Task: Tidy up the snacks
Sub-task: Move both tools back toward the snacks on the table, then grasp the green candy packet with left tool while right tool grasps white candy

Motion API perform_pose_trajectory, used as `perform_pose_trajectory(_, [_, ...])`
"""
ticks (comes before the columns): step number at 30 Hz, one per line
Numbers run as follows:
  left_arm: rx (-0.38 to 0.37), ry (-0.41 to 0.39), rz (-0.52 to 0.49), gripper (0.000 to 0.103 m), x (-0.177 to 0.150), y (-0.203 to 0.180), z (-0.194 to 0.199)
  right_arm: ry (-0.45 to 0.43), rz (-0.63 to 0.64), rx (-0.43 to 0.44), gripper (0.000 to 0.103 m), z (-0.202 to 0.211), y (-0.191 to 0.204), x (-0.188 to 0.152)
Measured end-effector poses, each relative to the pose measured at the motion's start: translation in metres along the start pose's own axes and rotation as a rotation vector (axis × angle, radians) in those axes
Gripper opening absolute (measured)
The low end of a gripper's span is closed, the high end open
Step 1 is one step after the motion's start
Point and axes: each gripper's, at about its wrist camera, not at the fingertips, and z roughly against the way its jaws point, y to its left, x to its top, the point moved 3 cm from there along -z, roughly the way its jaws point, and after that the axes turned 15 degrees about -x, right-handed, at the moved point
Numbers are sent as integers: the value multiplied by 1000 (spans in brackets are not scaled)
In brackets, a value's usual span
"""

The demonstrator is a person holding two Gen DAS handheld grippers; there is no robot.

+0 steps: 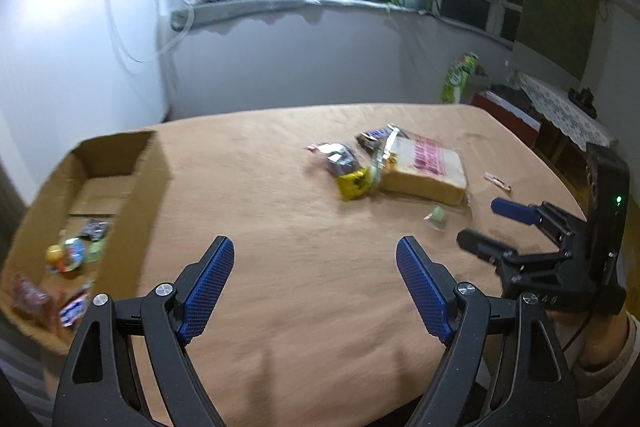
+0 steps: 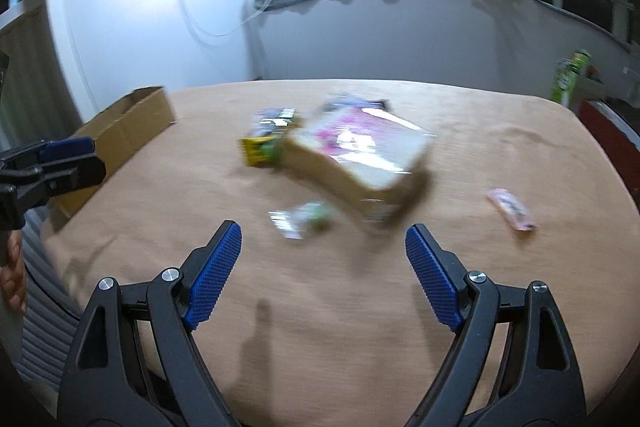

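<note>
We judge the sorting partly done. The cardboard box [image 1: 120, 179] sits at the table's [image 1: 280, 307] left edge and already holds a handful of small snacks [image 1: 72, 255] at its near end: bright wrappers, one round and yellow, one blue and white; its far end is bare cardboard.

Still outside the box, to its right near the middle of the table, lies a cluster: a wrapped loaf of sliced bread [image 1: 424, 167] with pink print, a yellow packet [image 1: 354, 183] touching the loaf's box-side end, a dark shiny packet [image 1: 340, 157] just behind the yellow one, and a dark bar [image 1: 374, 137] at the loaf's far corner. A small green-and-clear wrapper [image 1: 436, 217] lies just in front of the loaf, and a thin pink packet [image 2: 512, 213] lies well apart on the side away from the box. So we reckon more is left than done.

Our left gripper [image 1: 316, 267] has its jaws spread wide with only bare tablecloth between the blue pads [image 1: 208, 279]; it holds and touches nothing. Our right gripper [image 2: 324, 255] is likewise spread wide and empty, aimed at the near edge of the cluster, the green-and-clear wrapper lying just beyond its tips.
</note>
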Motion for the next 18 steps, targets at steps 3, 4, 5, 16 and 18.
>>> perform_pose_trajectory(3, [-61, 31, -12, 83, 3, -13, -23, 15, -33, -60, 87, -5, -35, -2])
perform_pose_trajectory(4, [-84, 46, -23, 83, 3, -19, -35, 17, -45, -79, 87, -6, -46, -3])
perform_pose_trajectory(5, [-100, 62, -34, 83, 4, -26, -44, 20, -56, -94, 87, -7, -55, -3])
perform_pose_trajectory(16, [-171, 191, -154, 83, 3, -77, -121, 107, -5, -165, 87, -41, -101, 3])
perform_pose_trajectory(18, [-177, 215, -169, 82, 0, -80, -129, 105, 2, -145, 87, -45, -99, 5])
